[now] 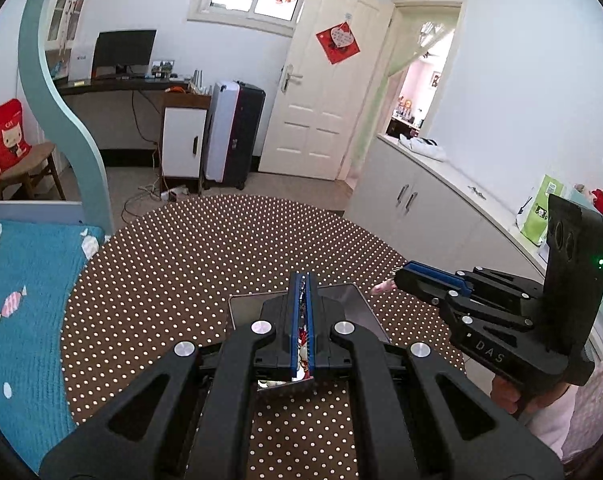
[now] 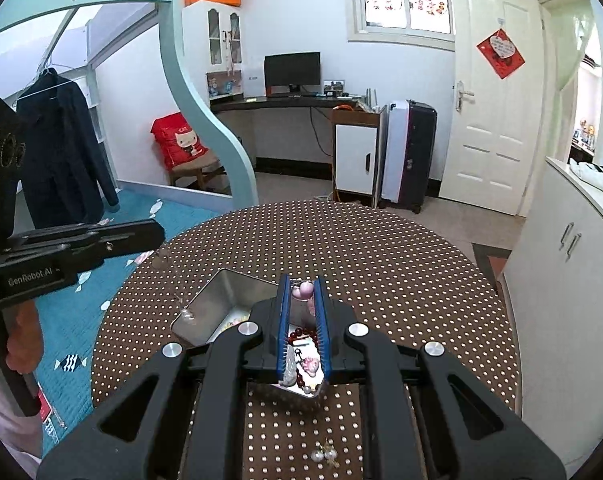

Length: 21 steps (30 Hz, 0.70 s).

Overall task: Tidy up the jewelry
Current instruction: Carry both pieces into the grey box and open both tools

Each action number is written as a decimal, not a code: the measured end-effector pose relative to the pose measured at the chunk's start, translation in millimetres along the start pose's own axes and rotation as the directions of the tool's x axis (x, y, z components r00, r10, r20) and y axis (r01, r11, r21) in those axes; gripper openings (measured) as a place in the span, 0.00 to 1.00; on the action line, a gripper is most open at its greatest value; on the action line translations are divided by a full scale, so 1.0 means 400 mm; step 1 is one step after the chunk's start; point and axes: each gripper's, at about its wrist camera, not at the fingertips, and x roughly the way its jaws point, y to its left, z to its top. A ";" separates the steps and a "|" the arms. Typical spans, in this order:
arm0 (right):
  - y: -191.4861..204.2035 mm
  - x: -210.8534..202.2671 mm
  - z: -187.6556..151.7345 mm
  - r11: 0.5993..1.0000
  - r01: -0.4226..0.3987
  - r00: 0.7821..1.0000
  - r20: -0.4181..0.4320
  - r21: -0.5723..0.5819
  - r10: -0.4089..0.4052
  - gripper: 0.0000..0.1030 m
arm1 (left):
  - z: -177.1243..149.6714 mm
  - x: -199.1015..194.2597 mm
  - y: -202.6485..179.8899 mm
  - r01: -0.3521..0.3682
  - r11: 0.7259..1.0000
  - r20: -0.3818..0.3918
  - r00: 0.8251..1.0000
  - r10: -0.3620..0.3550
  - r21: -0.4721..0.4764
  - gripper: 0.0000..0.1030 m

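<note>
Left wrist view, left gripper [image 1: 301, 280]: low centre of the frame, pointing forward and down over the dotted surface [image 1: 205, 248]; its blue-lined fingers [image 1: 294, 312] are pressed together with something thin and glinting caught in the seam, too small here to name.
Left wrist view, right gripper [image 1: 401, 276]: enters from the right edge, tilted toward centre, a hand [image 1: 505, 396] on its grip at lower right; fingers nearly together, a pale pink piece hanging at their tip.
Left wrist view, metal tin [image 1: 361, 308]: under the left gripper, mostly hidden; red and white bits show through the gap.

Right wrist view, right gripper [image 2: 304, 280]: low centre, angled down; fingers [image 2: 282, 312] nearly closed, pinching a pink heart-shaped charm [image 2: 303, 290] at the tips.
Right wrist view, left gripper [image 2: 161, 236]: comes in from the left edge, held by a hand [image 2: 21, 340]; fingers closed on a thin clear chain [image 2: 177, 284] that droops toward the tin's left rim.
Right wrist view, metal tin [image 2: 217, 300]: open, rectangular, in mid-frame on the surface [image 2: 381, 248]; inside lie dark red beads [image 2: 301, 336] and pink and silvery pieces.
Right wrist view, pearl earrings [image 2: 324, 455]: loose on the surface at bottom centre, outside the tin.
</note>
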 end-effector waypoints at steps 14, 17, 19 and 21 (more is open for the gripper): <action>-0.008 0.043 -0.005 1.000 0.005 0.998 -0.057 0.022 -0.004 0.42 | -0.030 0.104 -0.002 -0.067 0.998 -0.102 0.992 0.069 0.022 0.13; -0.011 0.040 -0.006 1.000 0.007 0.998 -0.057 0.024 -0.006 0.42 | -0.034 0.110 0.001 -0.068 0.997 -0.108 0.992 0.070 0.025 0.13; -0.011 0.036 -0.011 1.000 0.009 0.998 -0.057 0.026 -0.008 0.43 | -0.039 0.109 0.002 -0.066 0.997 -0.110 0.992 0.069 0.028 0.13; -0.014 0.031 -0.019 0.999 0.016 0.998 -0.058 0.031 -0.014 0.46 | -0.047 0.110 -0.004 -0.067 0.997 -0.112 0.991 0.070 0.031 0.13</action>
